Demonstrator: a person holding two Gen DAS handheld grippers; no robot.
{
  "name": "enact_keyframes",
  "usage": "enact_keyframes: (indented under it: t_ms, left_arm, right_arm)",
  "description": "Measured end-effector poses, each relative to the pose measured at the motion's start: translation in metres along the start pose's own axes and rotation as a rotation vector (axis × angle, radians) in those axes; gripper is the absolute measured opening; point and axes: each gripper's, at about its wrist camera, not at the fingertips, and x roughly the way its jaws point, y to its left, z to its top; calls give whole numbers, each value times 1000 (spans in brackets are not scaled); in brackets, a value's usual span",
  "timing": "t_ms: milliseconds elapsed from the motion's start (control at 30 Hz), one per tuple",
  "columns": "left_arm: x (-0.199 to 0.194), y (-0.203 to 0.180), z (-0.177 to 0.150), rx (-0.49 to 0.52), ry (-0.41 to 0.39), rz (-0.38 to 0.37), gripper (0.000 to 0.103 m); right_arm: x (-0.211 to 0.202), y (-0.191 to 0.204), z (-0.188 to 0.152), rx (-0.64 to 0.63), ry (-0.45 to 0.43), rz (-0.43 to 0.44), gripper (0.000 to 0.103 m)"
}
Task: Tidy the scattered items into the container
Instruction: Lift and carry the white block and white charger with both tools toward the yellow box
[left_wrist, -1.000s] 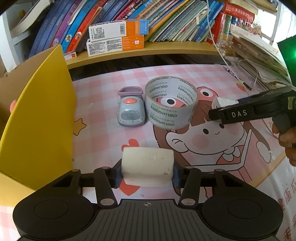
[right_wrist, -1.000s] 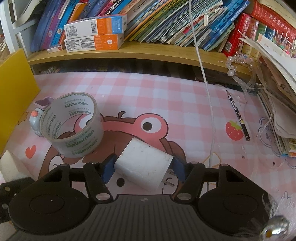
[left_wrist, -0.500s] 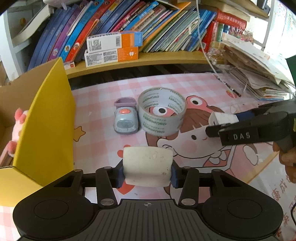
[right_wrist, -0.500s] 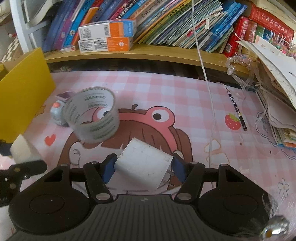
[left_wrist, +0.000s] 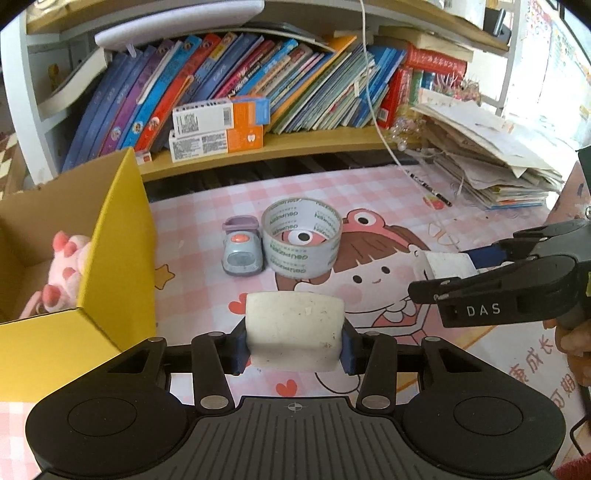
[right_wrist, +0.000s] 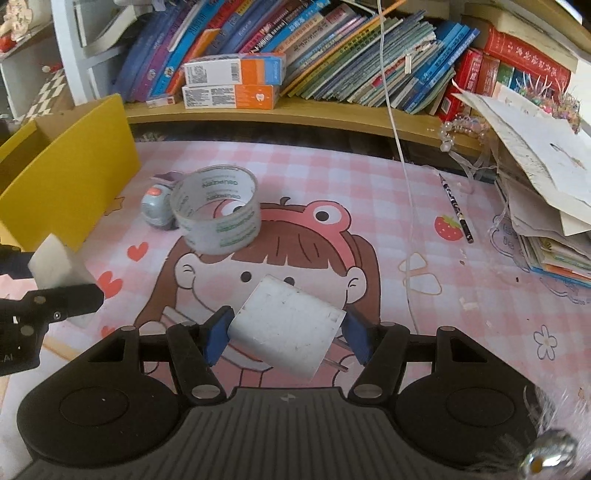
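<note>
My left gripper (left_wrist: 293, 345) is shut on a white eraser block (left_wrist: 293, 328) and holds it above the mat, to the right of the yellow cardboard box (left_wrist: 122, 258). A pink plush toy (left_wrist: 64, 273) lies inside the box. My right gripper (right_wrist: 286, 332) is shut on a white charger plug (right_wrist: 288, 326), also held above the mat. A roll of clear tape (left_wrist: 301, 242) and a small grey toy car (left_wrist: 242, 249) sit side by side on the mat. The tape (right_wrist: 218, 208), the car (right_wrist: 157, 206) and the box (right_wrist: 70, 184) also show in the right wrist view.
A pink cartoon mat (right_wrist: 332, 192) covers the desk. A wooden shelf (left_wrist: 295, 142) of books and two orange-white cartons (left_wrist: 218, 129) runs along the back. A paper stack (left_wrist: 491, 166) lies at the right. A pencil (right_wrist: 456, 208) and a white cable (right_wrist: 406, 177) lie on the mat.
Both grippers have risen and pulled back from the mat with their items. The inside of the box and the plush toy have come into the left view.
</note>
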Motion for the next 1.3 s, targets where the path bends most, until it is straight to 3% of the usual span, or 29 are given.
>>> enact_keyframes:
  t_ms: [667, 1300]
  left_arm:
    - [-43, -6, -15, -4, -45, 20, 43]
    - [-65, 11, -29, 9, -67, -33, 43]
  right_arm:
    - [-34, 23, -15, -38, -33, 36, 62]
    - [-52, 53, -23, -36, -36, 7, 62]
